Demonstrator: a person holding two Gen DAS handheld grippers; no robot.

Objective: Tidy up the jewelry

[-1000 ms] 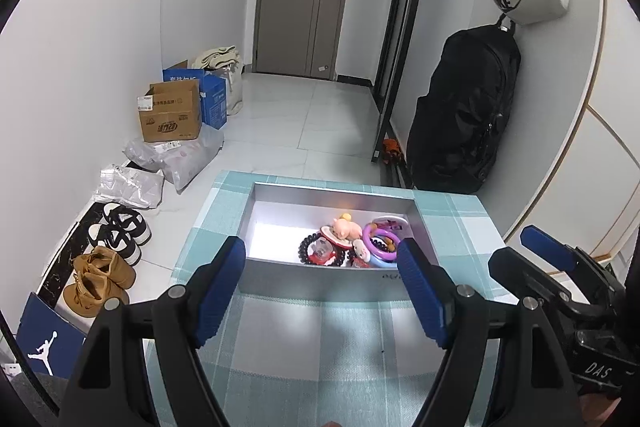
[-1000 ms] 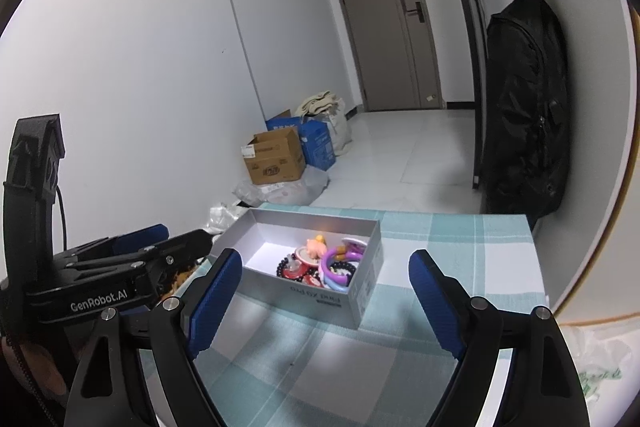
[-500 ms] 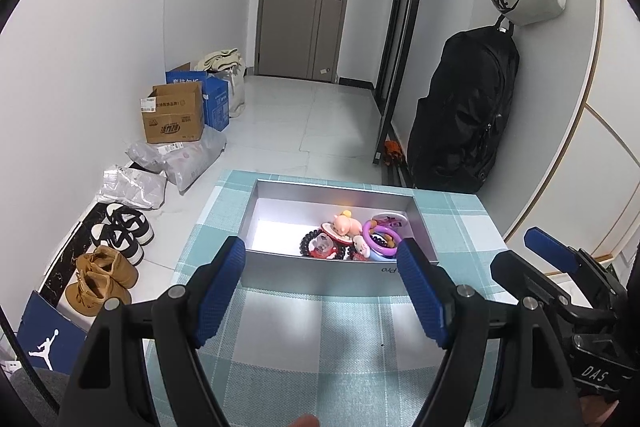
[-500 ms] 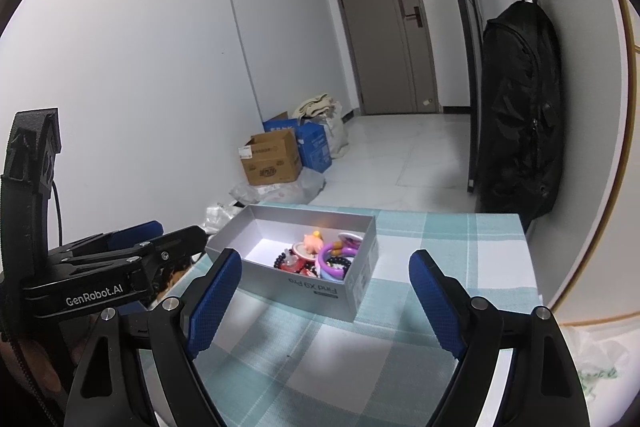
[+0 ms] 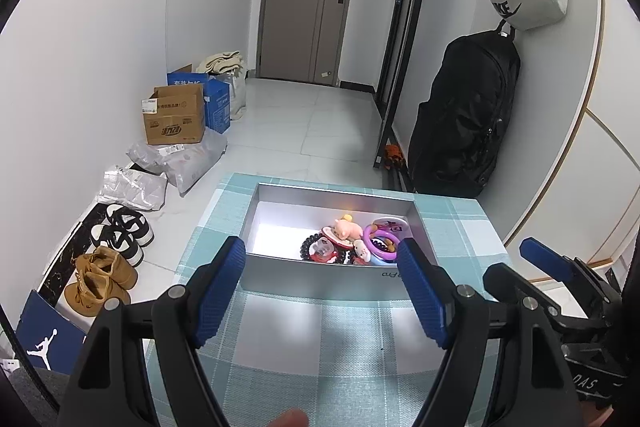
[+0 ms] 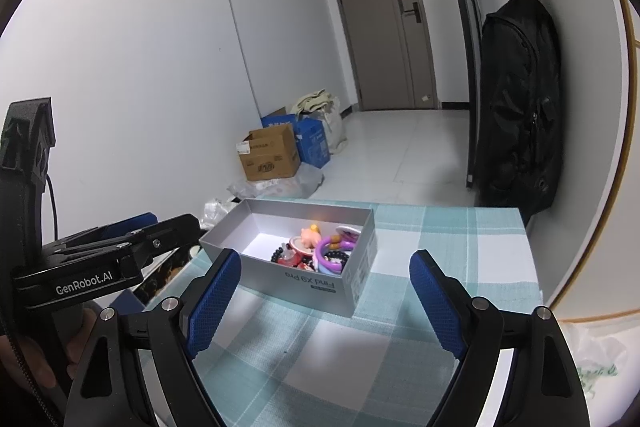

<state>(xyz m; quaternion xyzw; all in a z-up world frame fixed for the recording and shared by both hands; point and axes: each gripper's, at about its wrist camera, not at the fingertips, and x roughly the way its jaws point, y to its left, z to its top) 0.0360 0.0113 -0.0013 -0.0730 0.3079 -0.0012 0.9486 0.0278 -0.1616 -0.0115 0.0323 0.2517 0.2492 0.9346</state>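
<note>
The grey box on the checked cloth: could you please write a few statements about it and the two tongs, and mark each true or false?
1. The grey box has no lid on it. True.
2. The jewelry is spread evenly across the box floor. False: it is bunched at the box's right end in the left wrist view, and the other end is bare.
3. The left tongs are open and hold nothing. True.
4. The right tongs are shut on the purple ring. False: they are open and empty, and the ring lies in the box.
5. The box stands on the checked cloth. True.
</note>
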